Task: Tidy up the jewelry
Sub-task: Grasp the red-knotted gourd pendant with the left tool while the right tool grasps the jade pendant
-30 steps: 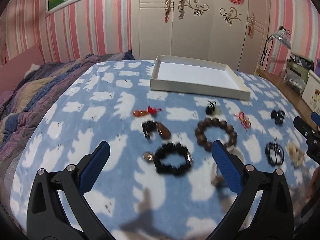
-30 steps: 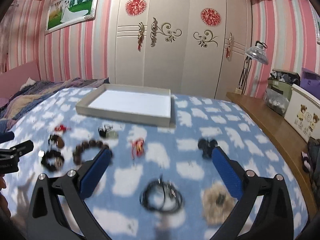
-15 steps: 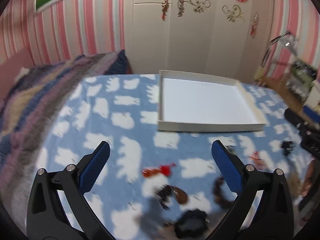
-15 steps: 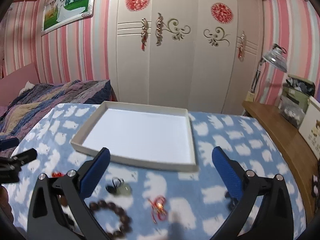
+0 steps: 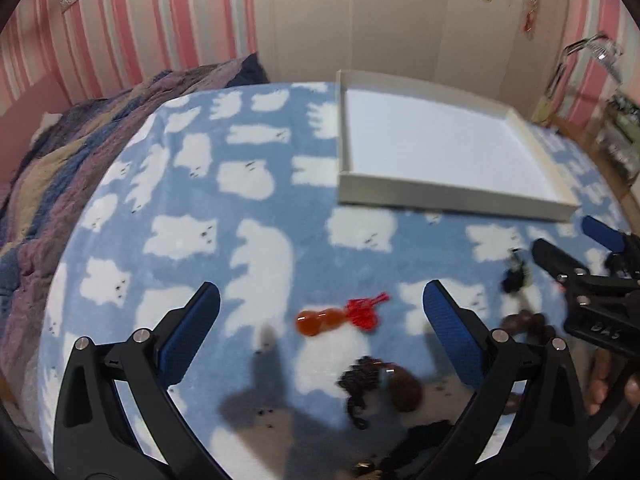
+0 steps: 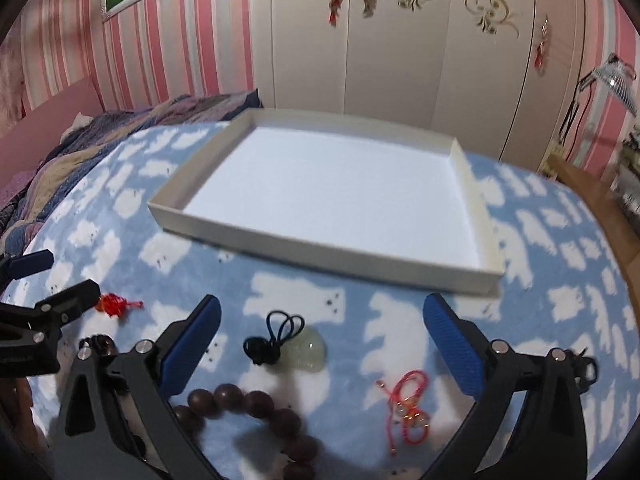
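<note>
Both grippers, left (image 5: 321, 324) and right (image 6: 321, 336), spread, holding nothing; lower left over near gourd charm (image 5: 320, 321), pinch bead not tassel, carry to far tray (image 5: 444, 201).

Shallow white tray (image 6: 324, 240) lies flat, nothing inside it, ahead of both grippers. Pale green pendant on black cord (image 6: 308, 347) rests between the right gripper's (image 6: 320, 344) spread fingers. Red string bracelet (image 6: 406, 408) and brown bead bracelet (image 6: 256, 404) lie nearer. Orange gourd charm with red knot (image 5: 340, 317) lies between the left gripper's (image 5: 320, 328) fingers.

Both grippers (image 5: 320, 312) (image 6: 320, 320) apparently wide-jawed, empty
</note>
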`<action>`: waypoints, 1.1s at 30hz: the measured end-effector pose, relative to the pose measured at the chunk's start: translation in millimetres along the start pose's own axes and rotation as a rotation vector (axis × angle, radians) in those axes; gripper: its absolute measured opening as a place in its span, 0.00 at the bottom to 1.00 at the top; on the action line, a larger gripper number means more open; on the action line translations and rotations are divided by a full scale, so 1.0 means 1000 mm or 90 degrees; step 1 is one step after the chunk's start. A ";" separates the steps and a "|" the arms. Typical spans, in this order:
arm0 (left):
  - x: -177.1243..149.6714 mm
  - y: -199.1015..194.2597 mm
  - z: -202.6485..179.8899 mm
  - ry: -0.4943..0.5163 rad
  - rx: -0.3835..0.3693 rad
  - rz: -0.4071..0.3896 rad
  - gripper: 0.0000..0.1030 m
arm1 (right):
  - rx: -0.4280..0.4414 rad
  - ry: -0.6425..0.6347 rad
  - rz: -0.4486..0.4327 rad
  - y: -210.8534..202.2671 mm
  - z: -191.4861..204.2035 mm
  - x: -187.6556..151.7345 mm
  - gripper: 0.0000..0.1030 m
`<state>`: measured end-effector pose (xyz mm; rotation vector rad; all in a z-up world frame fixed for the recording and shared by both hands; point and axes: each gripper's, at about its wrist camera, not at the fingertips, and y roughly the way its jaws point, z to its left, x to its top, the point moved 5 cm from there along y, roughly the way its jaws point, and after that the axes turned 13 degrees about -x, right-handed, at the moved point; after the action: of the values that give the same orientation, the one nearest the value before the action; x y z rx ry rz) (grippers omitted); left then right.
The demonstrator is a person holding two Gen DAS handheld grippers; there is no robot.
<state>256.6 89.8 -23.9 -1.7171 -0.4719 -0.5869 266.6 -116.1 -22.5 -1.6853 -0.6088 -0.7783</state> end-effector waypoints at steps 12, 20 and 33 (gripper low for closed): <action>-0.006 0.015 0.003 0.006 -0.029 0.028 0.79 | 0.025 -0.041 0.011 0.007 0.012 -0.015 0.75; -0.012 0.033 -0.003 0.006 -0.040 0.052 0.58 | 0.041 -0.066 0.028 0.014 0.021 -0.022 0.58; -0.013 0.044 -0.017 0.025 -0.038 0.049 0.44 | 0.083 -0.055 0.034 0.015 0.026 -0.025 0.42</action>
<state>270.3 63.8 -63.5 -1.7681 -0.3618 -0.5837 266.2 -94.2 -54.6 -1.6154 -0.6566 -0.6177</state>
